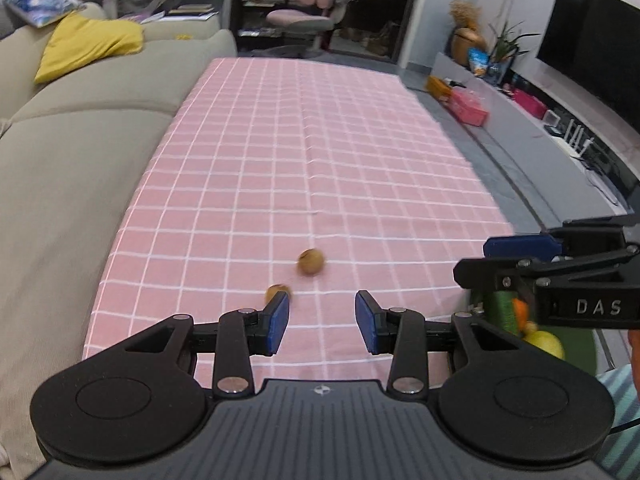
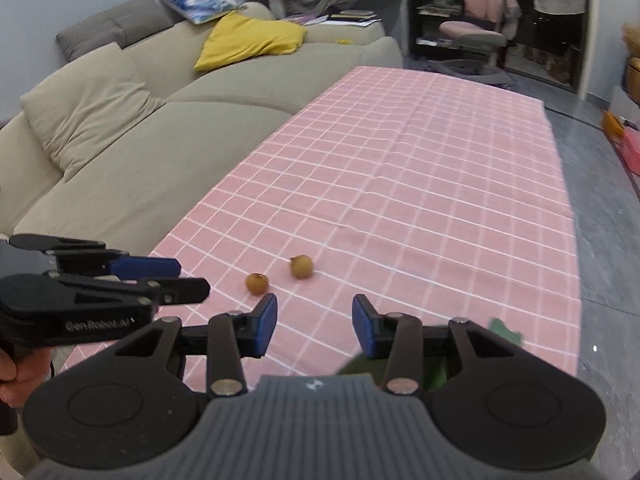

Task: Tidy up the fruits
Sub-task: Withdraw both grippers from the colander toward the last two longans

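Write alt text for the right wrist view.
The open right gripper hovers above a pink checked tablecloth, just short of two small brown fruits. The left gripper enters from the left; a beige sofa runs alongside.

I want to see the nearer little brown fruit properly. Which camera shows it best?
The right wrist view: the nearer brown fruit sits whole and sharp on the pink cloth. In the left wrist view it is blurry and partly hidden behind the left gripper finger.

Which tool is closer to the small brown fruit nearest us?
Left. The left tool has the nearer fruit at its fingertip; the right tool sits slightly farther back.
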The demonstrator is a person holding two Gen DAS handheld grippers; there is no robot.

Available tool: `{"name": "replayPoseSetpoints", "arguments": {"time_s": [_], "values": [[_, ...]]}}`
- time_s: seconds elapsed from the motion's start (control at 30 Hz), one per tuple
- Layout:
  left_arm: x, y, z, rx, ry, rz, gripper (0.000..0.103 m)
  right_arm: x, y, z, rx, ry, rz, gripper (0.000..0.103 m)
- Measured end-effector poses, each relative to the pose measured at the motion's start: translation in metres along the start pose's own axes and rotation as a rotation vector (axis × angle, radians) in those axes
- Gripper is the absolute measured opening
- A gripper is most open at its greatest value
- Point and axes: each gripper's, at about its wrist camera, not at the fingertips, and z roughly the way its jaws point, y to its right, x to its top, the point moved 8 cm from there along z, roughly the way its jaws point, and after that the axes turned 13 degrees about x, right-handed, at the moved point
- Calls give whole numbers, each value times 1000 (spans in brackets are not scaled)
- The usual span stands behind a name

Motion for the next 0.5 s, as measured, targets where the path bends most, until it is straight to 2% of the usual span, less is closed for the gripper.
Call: {"name": "replayPoseSetpoints", "arguments": {"time_s": [0.5], "values": [[-13, -14, 74, 41, -101, -81, 46, 10, 20, 96, 35, -133, -24, 38]]}}
